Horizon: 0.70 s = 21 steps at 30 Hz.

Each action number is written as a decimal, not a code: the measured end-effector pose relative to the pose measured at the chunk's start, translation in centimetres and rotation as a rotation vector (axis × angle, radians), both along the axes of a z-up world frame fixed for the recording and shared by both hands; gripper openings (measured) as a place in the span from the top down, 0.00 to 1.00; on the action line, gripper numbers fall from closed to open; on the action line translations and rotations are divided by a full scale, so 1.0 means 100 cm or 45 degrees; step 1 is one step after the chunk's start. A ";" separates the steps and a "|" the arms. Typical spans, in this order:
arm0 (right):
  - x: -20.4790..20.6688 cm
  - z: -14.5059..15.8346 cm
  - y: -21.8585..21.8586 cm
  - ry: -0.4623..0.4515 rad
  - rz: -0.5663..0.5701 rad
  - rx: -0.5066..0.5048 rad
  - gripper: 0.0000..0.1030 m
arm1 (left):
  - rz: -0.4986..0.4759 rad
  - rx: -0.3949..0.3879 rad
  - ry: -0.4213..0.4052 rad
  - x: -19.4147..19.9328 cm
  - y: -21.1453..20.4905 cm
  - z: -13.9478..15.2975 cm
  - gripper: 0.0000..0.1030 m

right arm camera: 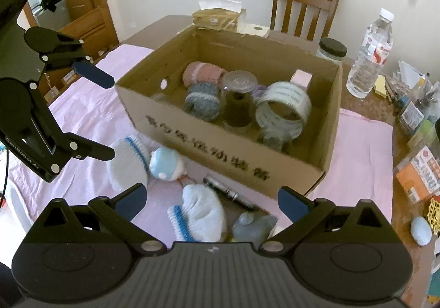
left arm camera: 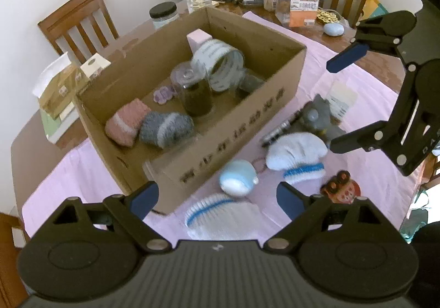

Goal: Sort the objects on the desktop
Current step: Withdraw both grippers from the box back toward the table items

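The left gripper (left arm camera: 217, 198) has its jaws wide apart with nothing between the pads, hanging over a white sock (left arm camera: 220, 214) and a blue-and-white ball (left arm camera: 238, 177). The right gripper (right arm camera: 211, 198) is spread just as wide, also empty, above another white sock (right arm camera: 202, 211) and a grey toy (right arm camera: 253, 225). Behind them on the pink cloth (right arm camera: 90, 104) sits the cardboard box (left arm camera: 228, 129) — rolled socks, a jar and a tape roll (left arm camera: 220, 66) lie inside.

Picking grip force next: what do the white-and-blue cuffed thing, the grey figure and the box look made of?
Cuffed thing: soft knit, ribbed cuff, likely yarn. Grey figure: smooth, matte, possibly rubber or vinyl; blurred. Box: brown corrugated cardboard, matte, printed.
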State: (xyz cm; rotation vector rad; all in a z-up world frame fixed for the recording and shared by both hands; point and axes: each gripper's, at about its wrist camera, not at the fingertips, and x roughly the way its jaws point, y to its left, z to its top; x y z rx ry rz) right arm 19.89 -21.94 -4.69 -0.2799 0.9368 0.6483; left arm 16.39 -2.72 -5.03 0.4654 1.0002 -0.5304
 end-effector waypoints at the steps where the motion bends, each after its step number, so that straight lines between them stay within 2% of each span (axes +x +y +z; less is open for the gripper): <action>1: -0.004 -0.001 0.001 -0.006 0.001 -0.001 0.00 | 0.000 -0.003 0.000 -0.003 0.001 -0.001 0.10; 21: -0.059 -0.022 0.000 0.001 -0.060 0.053 0.00 | 0.080 -0.058 -0.030 -0.045 0.012 -0.033 0.10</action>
